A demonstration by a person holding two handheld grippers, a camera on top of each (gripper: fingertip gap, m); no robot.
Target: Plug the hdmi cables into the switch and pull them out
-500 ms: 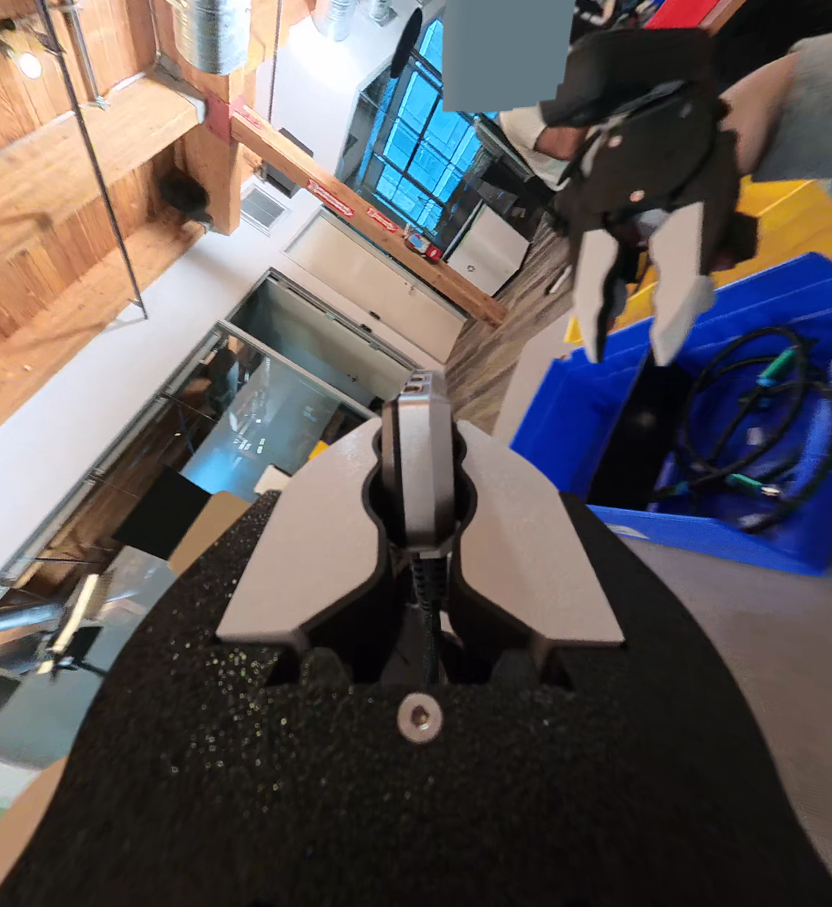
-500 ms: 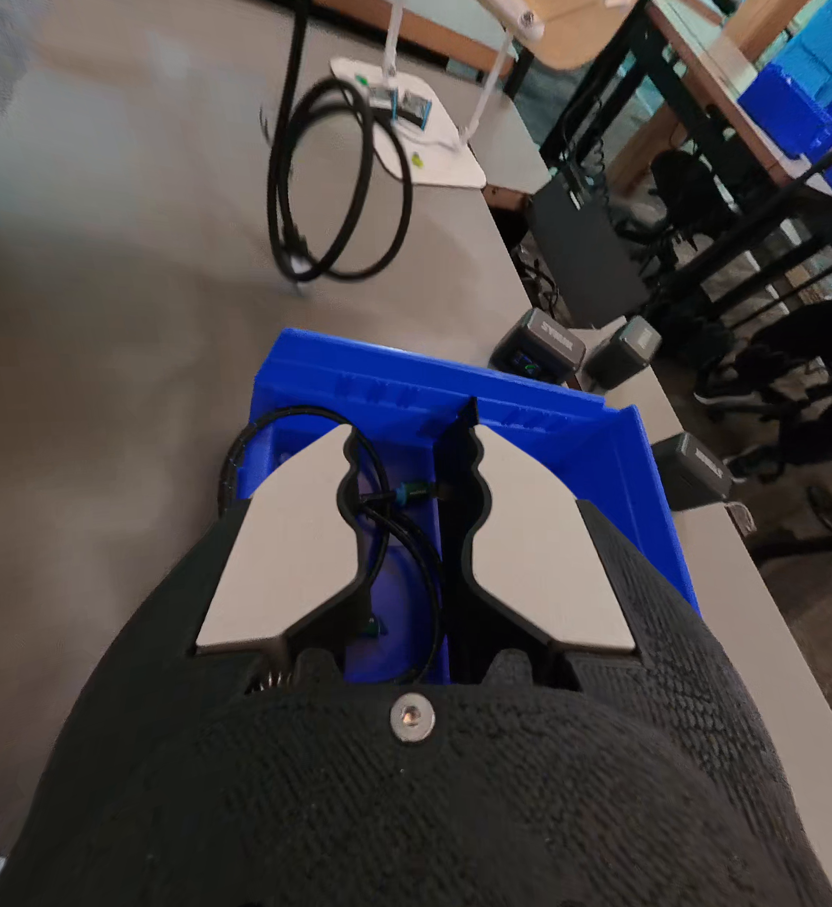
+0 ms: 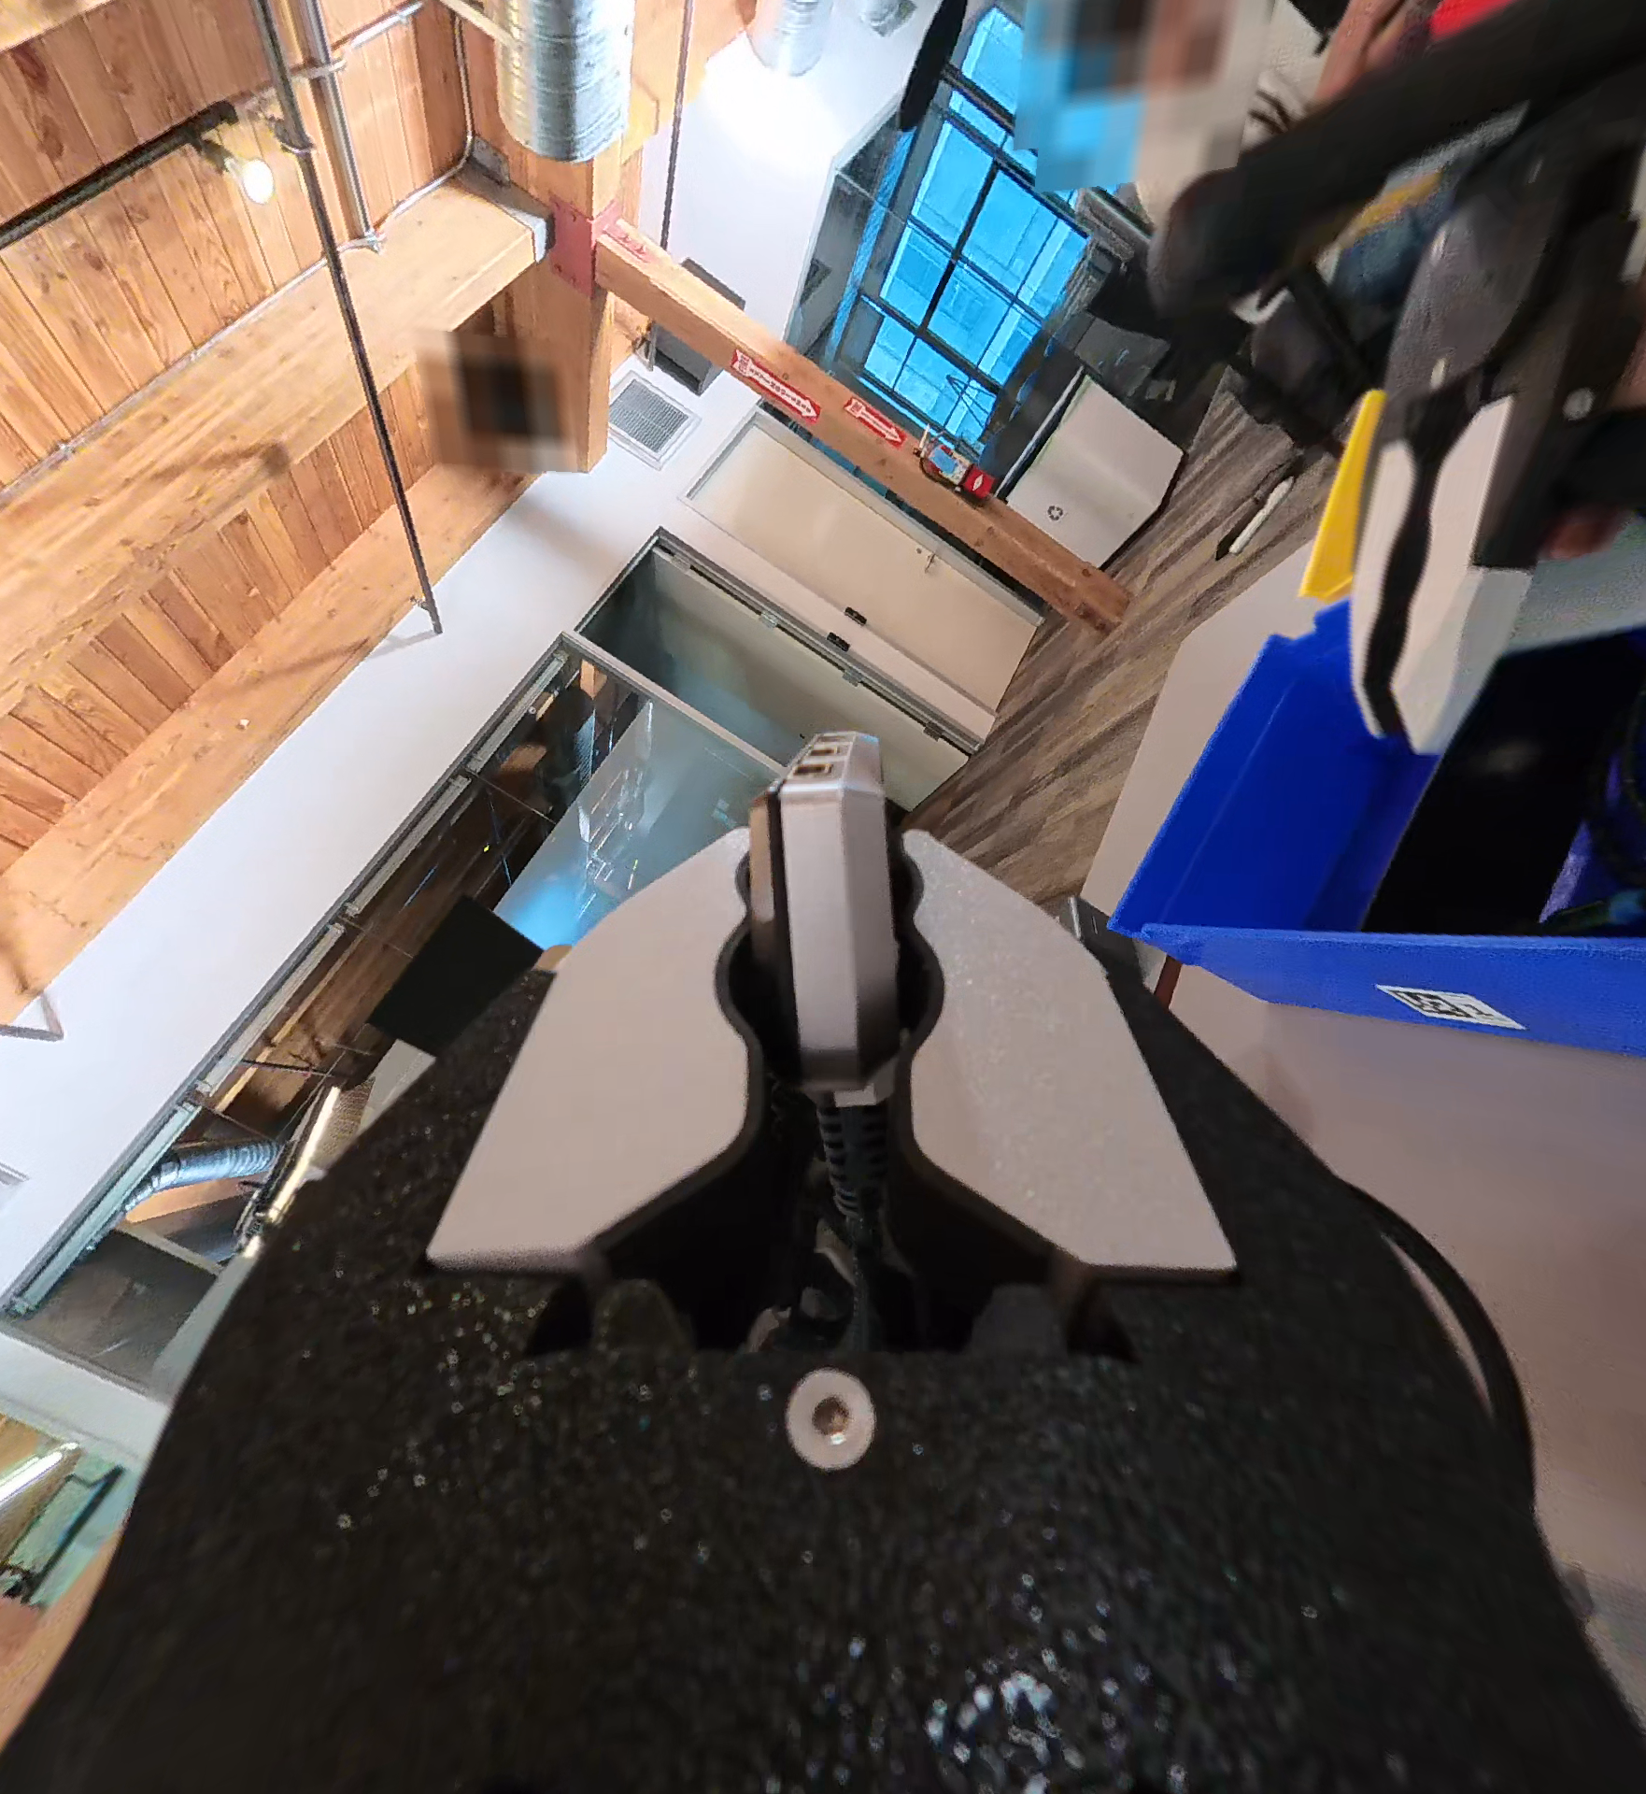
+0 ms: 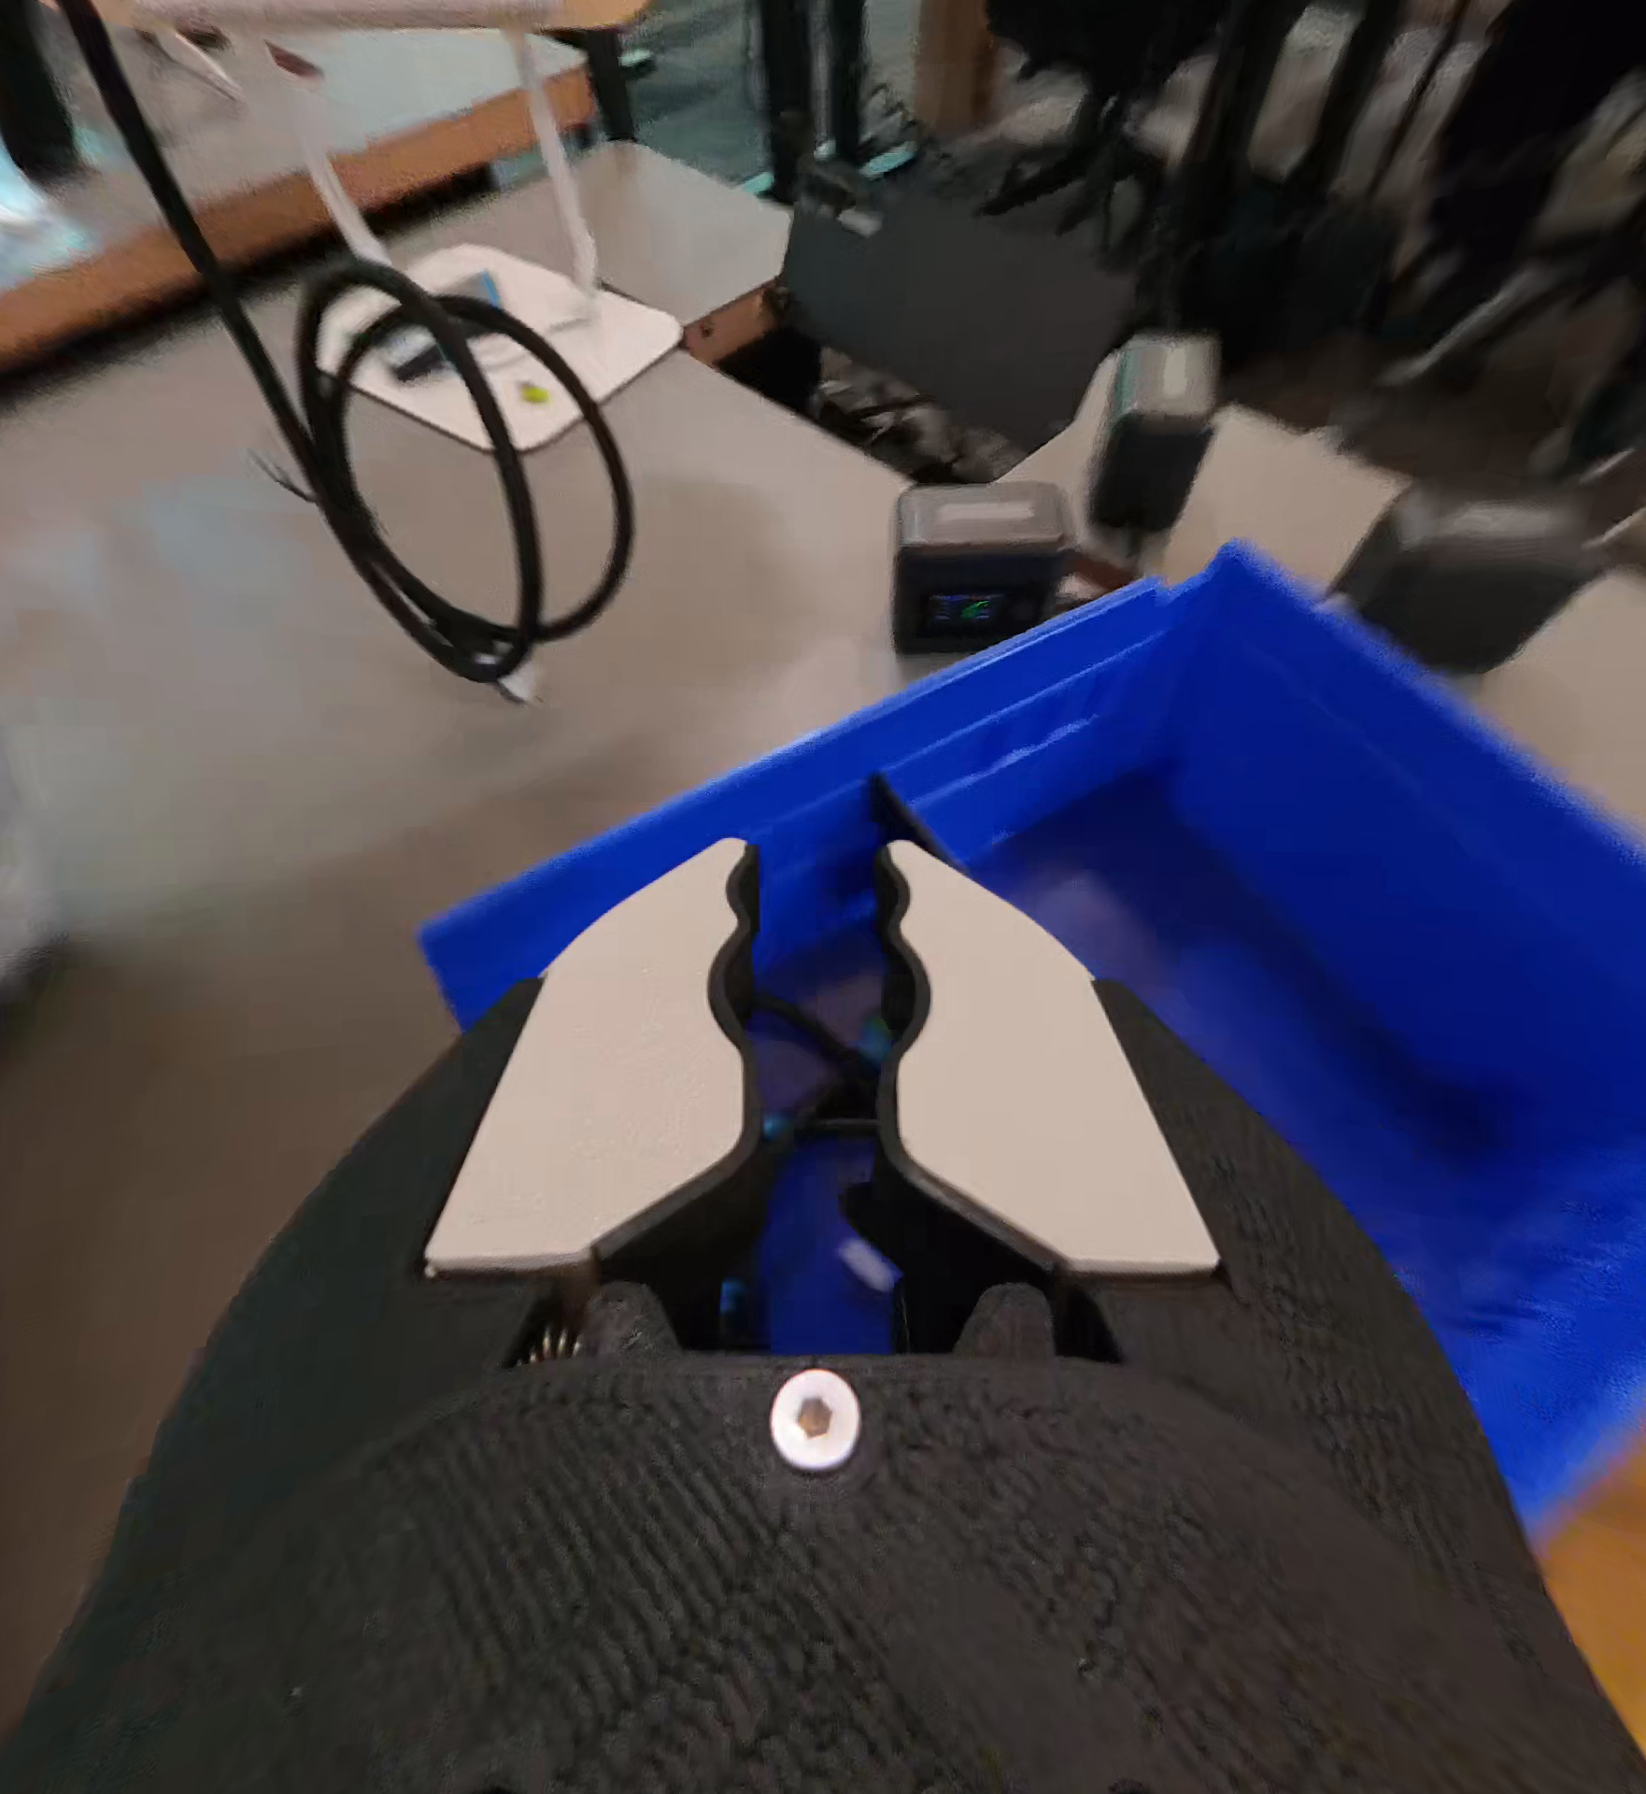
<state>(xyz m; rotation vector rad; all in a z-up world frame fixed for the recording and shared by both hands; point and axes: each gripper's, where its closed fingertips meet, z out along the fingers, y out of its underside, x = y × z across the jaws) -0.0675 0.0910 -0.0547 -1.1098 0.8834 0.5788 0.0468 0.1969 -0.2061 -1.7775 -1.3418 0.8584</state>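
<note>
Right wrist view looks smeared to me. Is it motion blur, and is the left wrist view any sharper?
Right wrist view: motion blur smears the blue bin, the chairs behind it and the gray table; the coiled black cable stays readable. Left wrist view: sharp on the gray adapter, bright window glare, with the right gripper blurred.

Grey table (image 4: 169,1019): blue bin (image 4: 1139,680), cable coil (image 4: 470,485)
</note>
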